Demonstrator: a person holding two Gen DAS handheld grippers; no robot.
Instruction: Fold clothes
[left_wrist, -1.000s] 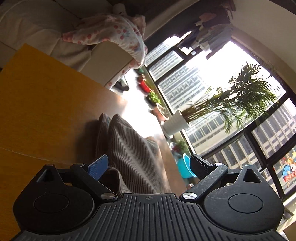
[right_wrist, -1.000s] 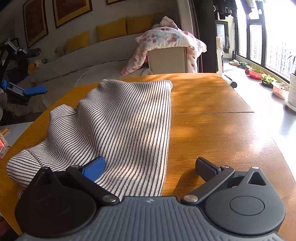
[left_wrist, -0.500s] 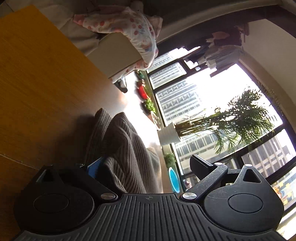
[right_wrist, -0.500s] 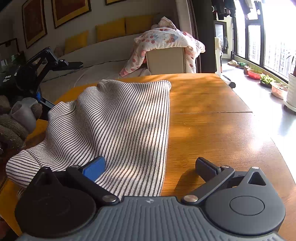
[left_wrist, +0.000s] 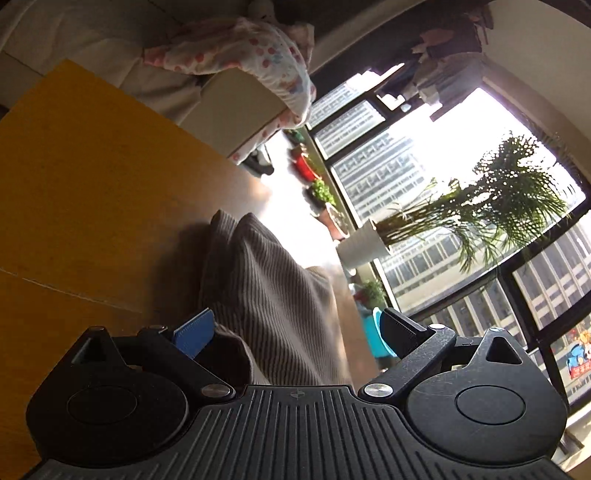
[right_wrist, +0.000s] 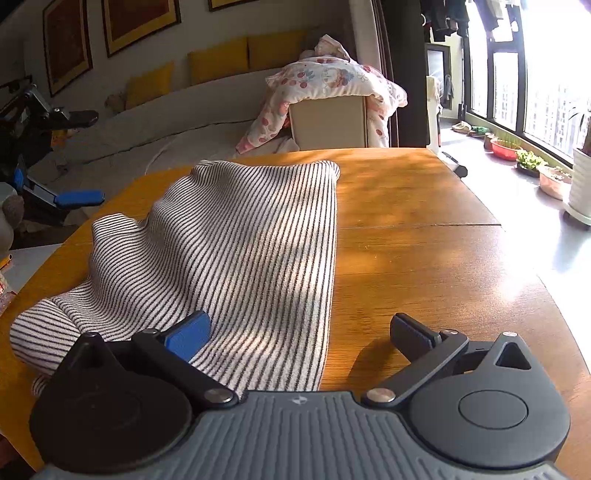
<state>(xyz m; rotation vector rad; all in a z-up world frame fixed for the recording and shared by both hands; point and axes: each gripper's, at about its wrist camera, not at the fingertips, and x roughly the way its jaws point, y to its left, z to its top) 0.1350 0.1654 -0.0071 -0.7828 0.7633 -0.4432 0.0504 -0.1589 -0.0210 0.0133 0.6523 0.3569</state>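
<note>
- Wooden table (right_wrist: 424, 236): orange-brown top with a seam line across it; sunlit on the window side. It also shows in the left wrist view (left_wrist: 92, 206).
- Striped garment (right_wrist: 236, 258): black-and-white striped knit, lying on the table left of centre, spread lengthwise away from the right camera. Its right edge runs fairly straight; its left side is bunched into rounded folds near the table edge. In the left wrist view the same garment (left_wrist: 269, 295) rises in folds directly before the camera, in shadow.
- Sofa (right_wrist: 155, 125): pale, behind the table, with yellow cushions along the back and a floral quilt (right_wrist: 332, 85) draped over a box-like end.
- Potted palm (left_wrist: 480, 214): in a white pot by the window.
- Right gripper (right_wrist: 299, 336): fingers spread wide, holding nothing. The blue-padded finger lies over the garment's near edge; the black finger is over bare wood. Contact cannot be told.
- Left gripper (left_wrist: 295, 328): fingers spread wide, garment folds between them, not clamped. The blue pad is just beside the cloth.
</note>
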